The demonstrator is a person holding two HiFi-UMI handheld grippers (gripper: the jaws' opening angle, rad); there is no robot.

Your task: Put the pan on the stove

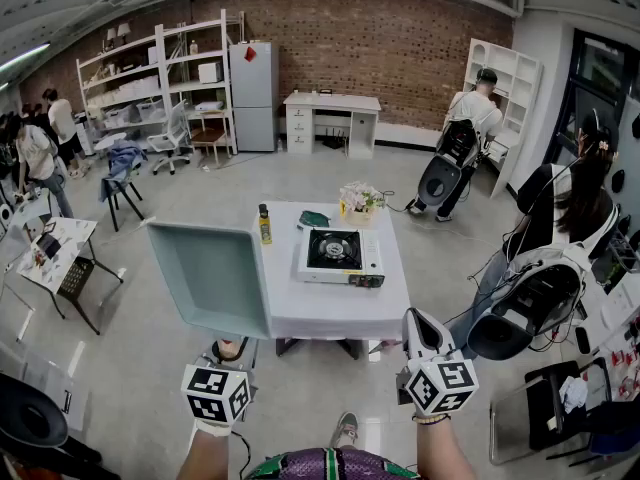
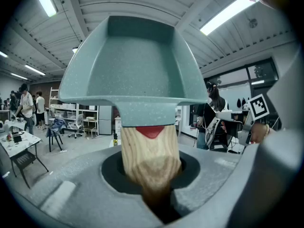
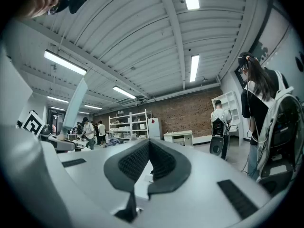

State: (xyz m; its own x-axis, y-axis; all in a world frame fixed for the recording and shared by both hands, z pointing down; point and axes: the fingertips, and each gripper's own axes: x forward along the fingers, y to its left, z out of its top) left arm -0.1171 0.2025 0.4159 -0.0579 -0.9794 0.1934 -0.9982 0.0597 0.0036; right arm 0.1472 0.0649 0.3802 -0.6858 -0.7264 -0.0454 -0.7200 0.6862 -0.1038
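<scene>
Pan (image 1: 210, 273): teal, square, held in the air at the left edge of the worktop (image 1: 330, 313), tipped on edge.
Left tongs (image 1: 226, 356): clamped on the pan's wooden handle (image 2: 149, 156).
Right tongs (image 3: 148, 151): tips seem to meet, nothing between them.
Stove (image 1: 340, 256): on the worktop, right of the pan, apart from it.

We see a pale teal pan (image 1: 205, 273), finely speckled, with a light wood-grain handle (image 2: 149, 156) carrying a red tab. The stove (image 1: 340, 256) is white with a black burner, on a white table (image 1: 330, 318). The bottle (image 1: 265, 228) is yellow with a black cap. The left gripper (image 2: 152, 184) and right gripper (image 3: 145, 158) are grey with black inner faces, the right one's ribbed. Their cubes (image 1: 215, 396) bear black-and-white square markers. The wall (image 1: 380, 48) is red-brown brick, the floor (image 1: 150, 338) grey.
</scene>
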